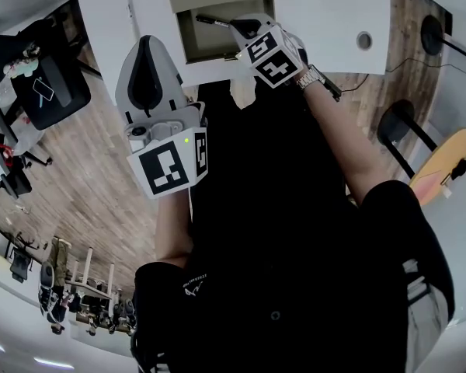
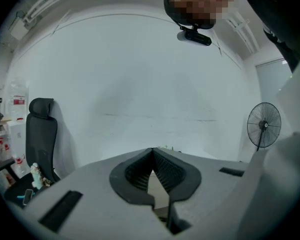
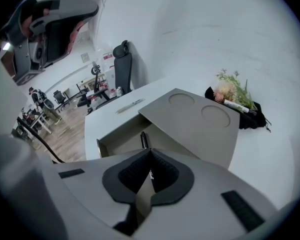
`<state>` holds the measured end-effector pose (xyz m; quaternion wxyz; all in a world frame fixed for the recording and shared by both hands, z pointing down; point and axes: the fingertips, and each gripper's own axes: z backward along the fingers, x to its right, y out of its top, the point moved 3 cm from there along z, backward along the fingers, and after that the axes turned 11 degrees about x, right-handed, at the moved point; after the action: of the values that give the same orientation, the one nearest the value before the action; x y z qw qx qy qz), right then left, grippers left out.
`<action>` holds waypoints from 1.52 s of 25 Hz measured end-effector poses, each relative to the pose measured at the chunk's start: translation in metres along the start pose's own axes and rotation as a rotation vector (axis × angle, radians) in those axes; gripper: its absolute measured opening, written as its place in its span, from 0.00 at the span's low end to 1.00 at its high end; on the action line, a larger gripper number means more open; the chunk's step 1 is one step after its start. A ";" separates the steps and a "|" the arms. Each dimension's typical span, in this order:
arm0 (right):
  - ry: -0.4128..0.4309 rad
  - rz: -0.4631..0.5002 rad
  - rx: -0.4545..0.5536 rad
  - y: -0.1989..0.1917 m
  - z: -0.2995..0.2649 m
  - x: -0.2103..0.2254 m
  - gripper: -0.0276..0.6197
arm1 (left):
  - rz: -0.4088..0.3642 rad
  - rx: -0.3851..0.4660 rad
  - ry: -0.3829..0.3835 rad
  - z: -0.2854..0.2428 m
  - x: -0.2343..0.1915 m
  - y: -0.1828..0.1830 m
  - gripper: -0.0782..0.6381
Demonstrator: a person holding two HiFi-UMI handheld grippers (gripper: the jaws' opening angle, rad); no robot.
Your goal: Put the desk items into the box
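An open grey box (image 1: 188,43) sits on the white desk (image 1: 326,14), its lid (image 3: 200,121) flipped back. A black pen (image 1: 212,21) lies inside the box (image 3: 115,136); the right gripper view also shows this pen (image 3: 144,140). My right gripper (image 1: 238,28) hovers at the box's front edge, its jaws (image 3: 150,154) shut with nothing between them. My left gripper (image 1: 145,45) is raised away from the desk, near my chest. It is shut and empty (image 2: 153,151) and points at a bare white wall.
A bundle of flowers (image 3: 235,96) on black wrap lies beyond the lid, and a slim pen (image 3: 130,104) rests on the desk left of the box. An office chair (image 1: 50,92) stands left, a floor fan (image 2: 263,125) right.
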<state>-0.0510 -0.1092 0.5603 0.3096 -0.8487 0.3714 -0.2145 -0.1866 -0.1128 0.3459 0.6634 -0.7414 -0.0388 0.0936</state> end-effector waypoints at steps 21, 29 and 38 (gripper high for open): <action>-0.329 -0.288 0.439 0.078 0.138 0.006 0.04 | -0.023 0.066 -0.251 0.021 0.026 0.022 0.12; -0.398 -0.285 0.569 0.105 0.180 -0.016 0.04 | -0.041 0.086 -0.291 0.040 0.025 0.028 0.12; -0.447 -0.298 0.620 0.105 0.201 -0.040 0.04 | -0.019 0.088 -0.291 0.063 0.018 0.026 0.12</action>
<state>-0.0092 -0.0607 0.3393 0.5893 -0.7854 0.0858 -0.1689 -0.1826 -0.0508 0.3122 0.6834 -0.6898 -0.1375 0.1954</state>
